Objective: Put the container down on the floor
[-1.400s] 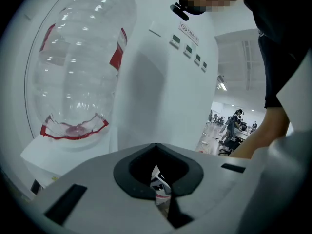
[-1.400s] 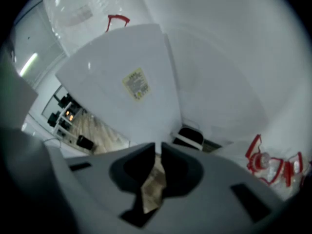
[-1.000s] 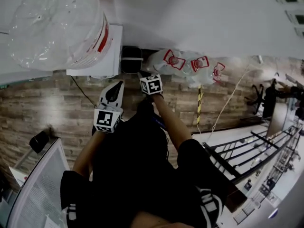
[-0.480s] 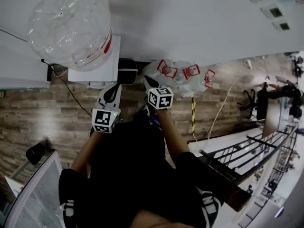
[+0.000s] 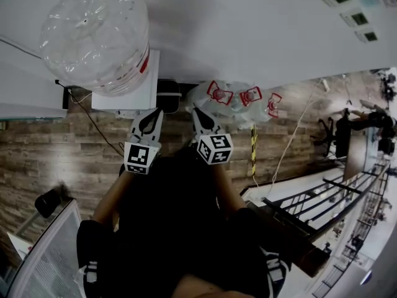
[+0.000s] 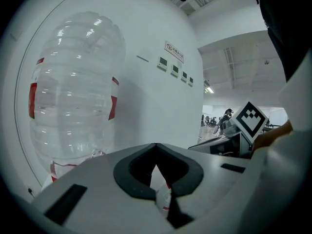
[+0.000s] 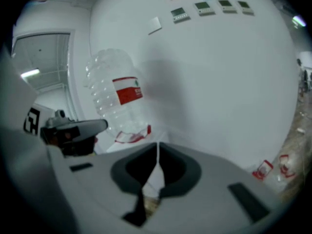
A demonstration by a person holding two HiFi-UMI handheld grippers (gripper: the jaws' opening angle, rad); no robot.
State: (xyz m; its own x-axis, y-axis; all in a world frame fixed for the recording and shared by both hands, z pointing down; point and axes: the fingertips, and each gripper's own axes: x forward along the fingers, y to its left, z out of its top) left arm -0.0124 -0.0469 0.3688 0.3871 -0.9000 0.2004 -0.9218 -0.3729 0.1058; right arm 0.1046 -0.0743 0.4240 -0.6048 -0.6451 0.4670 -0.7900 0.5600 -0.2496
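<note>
where the white wall [image 5: 248, 36] fills most of what we see, it carries a small sign [image 6: 174, 51] with a red mark and a line of print we cannot read, plus a row of little panels [image 5: 350, 5] with dark green faces. below it runs a wood-plank floor [image 5: 49, 148], with black railings [image 5: 316, 197] off to the right and a yellow-and-black striped strip [image 5: 254, 144] laid across the boards.

next in size is the big jug [image 5: 96, 36], clear and ribbed, neck down on a white dispenser [image 5: 133, 82] against the wall. its red band bears white writing too small for us to read.

we see the clear containers [image 5: 239, 98] lying on the floor at the foot of the wall, right of the dispenser, each with a red handle. they rest just beyond and slightly right of the right gripper [image 5: 200, 118]. they are near its tip but not in its grip. we cannot tell if tip and plastic touch. the left gripper [image 5: 151, 120] points at the dispenser's base, further from them.

both grippers have their jaws pressed together, tips meeting, with nothing pinched between them.

each carries a marker cube [image 5: 141, 157] with black-and-white square patterns and no letters.
</note>
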